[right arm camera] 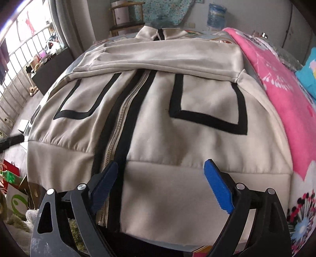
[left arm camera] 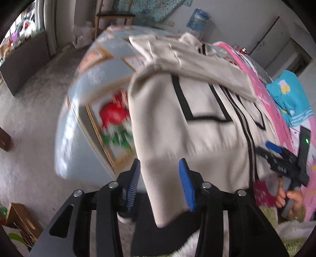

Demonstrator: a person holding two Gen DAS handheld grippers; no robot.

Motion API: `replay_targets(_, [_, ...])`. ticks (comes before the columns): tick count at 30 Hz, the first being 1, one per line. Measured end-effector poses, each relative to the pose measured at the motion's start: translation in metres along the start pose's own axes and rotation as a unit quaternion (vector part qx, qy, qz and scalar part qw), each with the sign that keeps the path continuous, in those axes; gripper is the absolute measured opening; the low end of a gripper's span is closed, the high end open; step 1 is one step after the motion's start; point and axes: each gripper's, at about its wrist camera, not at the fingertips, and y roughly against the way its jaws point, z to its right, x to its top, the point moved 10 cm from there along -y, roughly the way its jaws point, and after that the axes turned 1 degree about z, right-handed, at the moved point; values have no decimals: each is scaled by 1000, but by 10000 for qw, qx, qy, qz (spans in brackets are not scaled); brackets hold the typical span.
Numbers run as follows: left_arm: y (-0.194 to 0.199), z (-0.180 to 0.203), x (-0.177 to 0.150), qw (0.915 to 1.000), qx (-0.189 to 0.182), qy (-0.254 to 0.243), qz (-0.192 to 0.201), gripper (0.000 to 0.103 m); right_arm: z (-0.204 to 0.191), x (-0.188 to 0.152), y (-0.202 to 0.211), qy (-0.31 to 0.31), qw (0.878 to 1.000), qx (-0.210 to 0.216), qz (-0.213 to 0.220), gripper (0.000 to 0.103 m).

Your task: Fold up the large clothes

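A cream jacket [right arm camera: 158,128] with black trim and a centre zip lies front up on the bed, one sleeve folded across its chest. My right gripper [right arm camera: 160,163] hovers over the bottom hem, open wide, nothing pinched. In the blurred left wrist view, the jacket [left arm camera: 207,138] has its left hem corner lying between the blue pads [left arm camera: 186,185] of my left gripper [left arm camera: 160,161]. The jaws stand apart, and the cloth spans the gap flat rather than pinched. The right gripper [left arm camera: 282,158] also shows there at the right, held in a hand [left arm camera: 290,199].
The bed sheet [left arm camera: 88,110] is pale blue with a rose print. A pink blanket [right arm camera: 282,102] and a turquoise cloth [left arm camera: 290,98] lie along the jacket's right side. A chair [right arm camera: 126,21] and a water bottle [right arm camera: 216,15] stand behind the bed. A cardboard box [left arm camera: 21,221] sits on the floor.
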Motion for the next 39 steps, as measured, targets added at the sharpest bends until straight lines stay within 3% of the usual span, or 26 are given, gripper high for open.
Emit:
replay_targets(3, [-7, 6, -26, 9991, -290, 193, -227, 41, 2, -1, -1, -33, 10000, 56, 68, 88])
replay_targets(8, [-22, 5, -47, 9982, -322, 307, -398, 41, 0, -2, 1, -93, 9998, 102, 132, 88])
replay_targets(15, [-25, -5, -52, 9966, -367, 580, -461, 41, -11, -6, 21, 4, 9988, 395, 291, 88])
replay_targets(23, [-31, -6, -45, 9894, -953, 1005, -431, 42, -49, -18, 53, 661, 9923, 904, 525, 88])
replay_targets(26, [-36, 2, -50, 9869, -1119, 1032, -536, 38, -73, -23, 59, 1058, 9861, 1154, 563, 88])
replay_targets(32, [-17, 13, -52, 9843, -1366, 1014, -476, 11, -121, -29, 63, 1703, 9708, 1592, 574, 88])
replay_targets(39, [38, 33, -26, 9711, -2058, 1210, -83, 8, -184, -34, 67, 2588, 9404, 2109, 643, 88])
